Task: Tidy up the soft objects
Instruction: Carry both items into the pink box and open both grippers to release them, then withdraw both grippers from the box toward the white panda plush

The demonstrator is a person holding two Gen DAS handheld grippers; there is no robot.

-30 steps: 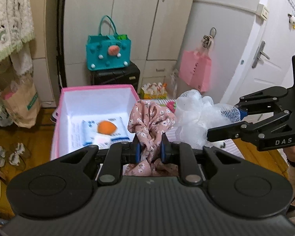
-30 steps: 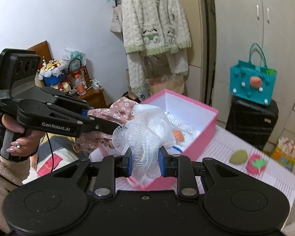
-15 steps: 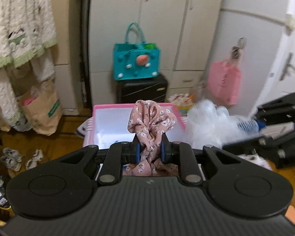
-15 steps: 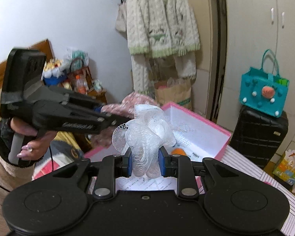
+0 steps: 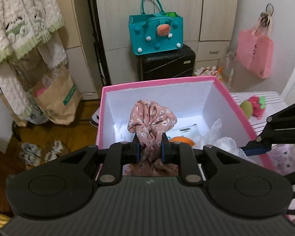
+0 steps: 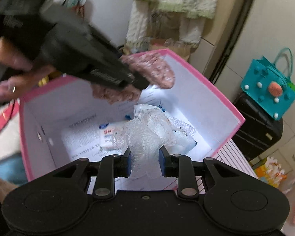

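The left tongs (image 5: 149, 150) are clamped on a pink floral cloth (image 5: 151, 122), with the cloth bunched between the blue pads and rising above them. The cloth hangs inside the mouth of the box (image 5: 238, 106), an open pink-rimmed container with white inner walls, near its left wall in the left wrist view. The right tongs (image 6: 144, 162) hold a white mesh puff (image 6: 147, 129) between their pads; their jaws are opening slightly, and the puff still fills the gap with both pads against it. The puff sits low inside the box, over the packets (image 6: 108, 135) that lie on the box floor. An orange ball (image 5: 182, 140) rests on the box floor just right of the cloth, between cloth and puff. In the right wrist view the left tongs cross the box's far left corner, blurred, carried by a hand (image 6: 7, 59) outside the box rim. The box stands on a striped surface (image 6: 238, 157). A green pad (image 5: 246, 108) and a red strawberry toy (image 5: 257, 106) lie on the surface to the right of the box, touching each other. Behind the box a teal bag (image 5: 157, 35) sits on a black suitcase (image 5: 167, 64). A pink bag (image 5: 255, 53) hangs on the wall behind and to the right of the box.
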